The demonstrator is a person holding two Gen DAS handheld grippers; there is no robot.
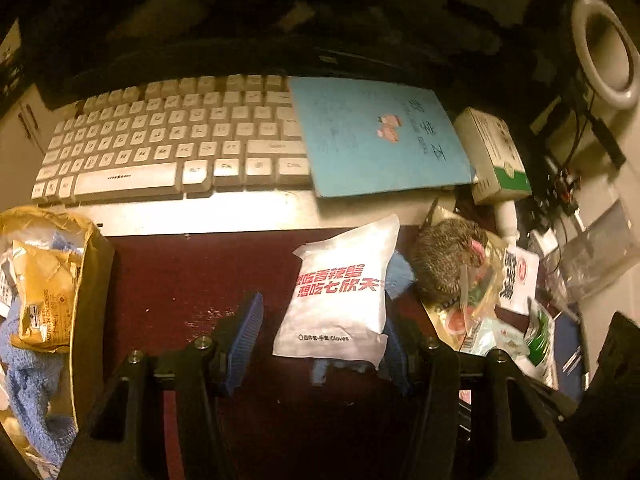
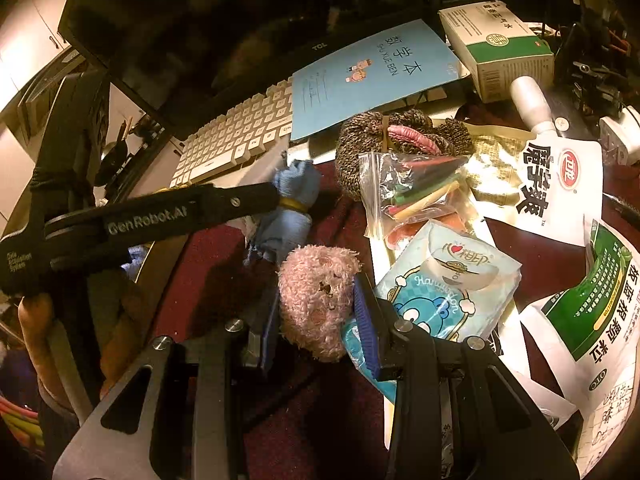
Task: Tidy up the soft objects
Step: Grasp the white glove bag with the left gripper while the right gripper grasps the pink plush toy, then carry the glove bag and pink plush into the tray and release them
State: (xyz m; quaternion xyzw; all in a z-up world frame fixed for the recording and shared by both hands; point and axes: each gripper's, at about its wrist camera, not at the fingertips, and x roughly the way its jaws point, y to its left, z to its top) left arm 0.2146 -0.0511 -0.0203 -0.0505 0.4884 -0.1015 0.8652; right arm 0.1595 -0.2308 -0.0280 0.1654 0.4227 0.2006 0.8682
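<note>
Left tool (image 1: 320,344) hangs open over the dark red table (image 1: 168,280), its blue pads (image 1: 242,340) on either side of the near end of a white glove packet (image 1: 340,292), with a clear gap on the left side and the right pad partly hidden behind the packet's corner, so contact there cannot be told. Right tool (image 2: 316,312) is clamped on a pink plush toy (image 2: 316,296), held just above the table beside a blue tissue pack (image 2: 448,280).

Close at the left edge of the left wrist view stands a gold-lined box (image 1: 90,280) already holding a blue fuzzy cloth (image 1: 32,384) and a cracker packet (image 1: 44,292), seemingly the collecting place. A blue bundled cloth (image 2: 292,196) tied with a yellow band lies partly under the glove packet. Beyond it sits a brown knitted item (image 2: 384,136) among slippery pouches and a zip bag (image 2: 412,196). Farther back are the white keyboard (image 1: 168,140) and a blue notebook (image 1: 376,136).

Risks, as judged: the slick, flat packet could slide out of a grip taken only at its edge, or the closing pads could snag the cloth beneath and drag both. With both tools working close together, they could collide on the way to the box.
</note>
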